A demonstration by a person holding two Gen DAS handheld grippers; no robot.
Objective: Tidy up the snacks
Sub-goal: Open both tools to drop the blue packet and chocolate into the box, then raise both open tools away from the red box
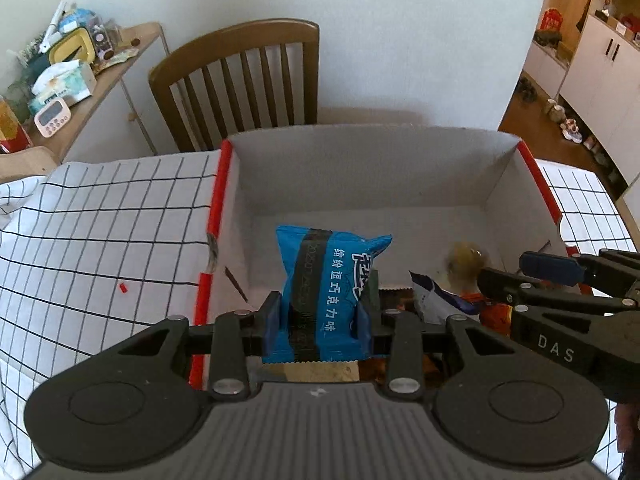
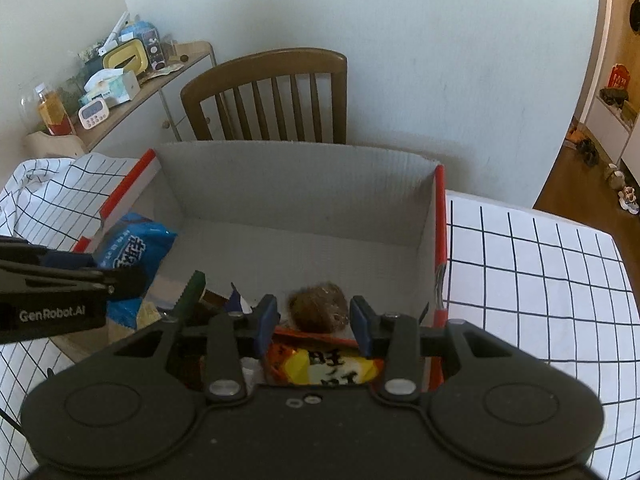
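Over the cardboard box (image 1: 360, 184) on the checked table (image 1: 100, 220), left tool (image 1: 318, 320) clamps blue snack packet (image 1: 324, 280); right tool (image 2: 314, 320) grips orange-yellow snack packet (image 2: 324, 364).

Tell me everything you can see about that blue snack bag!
The blue snack bag is a shiny, crinkly plastic packet, puffy like a pillow, with white Chinese writing, a dark band running along it and a zigzag-cut end. It stands upright between the fingers of the left gripper, whose pads press its two sides. It hangs over the open cardboard box, near the box's left wall. The right wrist view shows it at the left too.
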